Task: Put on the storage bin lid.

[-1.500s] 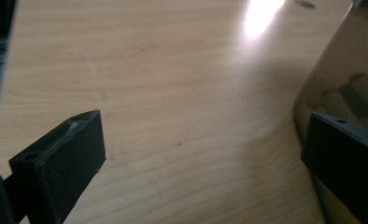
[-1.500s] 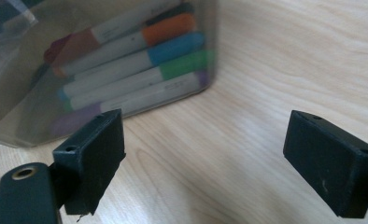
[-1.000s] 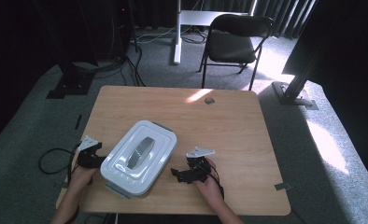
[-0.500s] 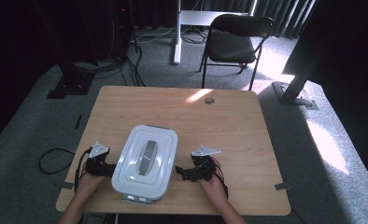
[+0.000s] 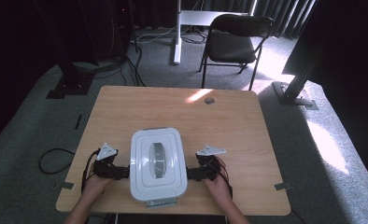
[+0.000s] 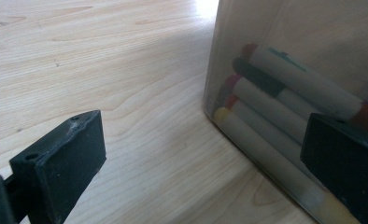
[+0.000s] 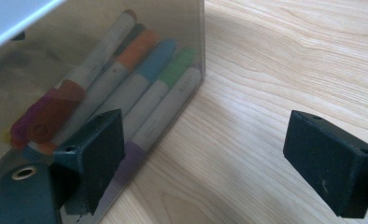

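High view: a wooden table (image 5: 229,121) stands on grey carpet, a black chair (image 5: 233,44) behind it. A white-lidded box (image 5: 157,163) sits at the near edge, between the left gripper (image 5: 121,171) and right gripper (image 5: 191,173), each hand-held at its side.

Left gripper view: jaws spread wide, empty; the translucent box wall shows markers (image 6: 271,112).

Right gripper view: jaws wide apart, holding nothing, one jaw against the box (image 7: 102,60).

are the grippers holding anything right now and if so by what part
Nothing is gripped. The left gripper and right gripper are open, flanking the lidded box of markers, one at each long side.
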`<state>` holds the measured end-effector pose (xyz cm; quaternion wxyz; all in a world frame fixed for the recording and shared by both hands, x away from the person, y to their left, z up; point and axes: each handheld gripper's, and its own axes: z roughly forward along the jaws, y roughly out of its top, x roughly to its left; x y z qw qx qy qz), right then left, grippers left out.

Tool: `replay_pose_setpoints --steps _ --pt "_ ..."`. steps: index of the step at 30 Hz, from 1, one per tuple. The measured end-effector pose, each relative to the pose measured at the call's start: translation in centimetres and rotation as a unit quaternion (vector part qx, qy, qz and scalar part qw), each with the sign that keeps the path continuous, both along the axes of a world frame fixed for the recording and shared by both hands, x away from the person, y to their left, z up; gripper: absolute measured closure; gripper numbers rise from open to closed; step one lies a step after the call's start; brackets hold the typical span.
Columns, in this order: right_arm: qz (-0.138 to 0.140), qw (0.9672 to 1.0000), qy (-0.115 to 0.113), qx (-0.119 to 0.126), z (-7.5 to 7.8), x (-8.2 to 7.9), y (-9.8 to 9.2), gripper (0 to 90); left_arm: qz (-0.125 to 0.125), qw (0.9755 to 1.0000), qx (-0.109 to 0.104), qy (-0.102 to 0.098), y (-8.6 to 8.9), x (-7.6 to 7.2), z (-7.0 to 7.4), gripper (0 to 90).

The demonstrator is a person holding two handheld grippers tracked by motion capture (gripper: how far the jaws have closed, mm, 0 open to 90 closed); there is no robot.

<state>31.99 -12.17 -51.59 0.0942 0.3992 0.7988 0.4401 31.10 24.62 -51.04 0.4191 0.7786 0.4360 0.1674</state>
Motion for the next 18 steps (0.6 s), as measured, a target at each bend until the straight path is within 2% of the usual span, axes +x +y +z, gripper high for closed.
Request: replay_pose_setpoints --steps 5,11,18 --pt "-0.006 1.0 -0.002 0.0 0.1 -0.1 -0.7 12.4 -0.001 1.0 -0.003 -0.004 -0.8 0.7 0.1 0.8" --pt "-0.016 0.9999 -0.003 0.003 0.1 0.0 -1.6 12.6 -0.009 1.0 -0.002 0.001 -1.9 1.2 0.0 0.8" --pt "-0.024 0.9997 0.001 0.0 0.1 0.2 -2.5 12.6 -0.024 0.9997 -0.001 0.001 -2.7 0.9 0.0 0.8"
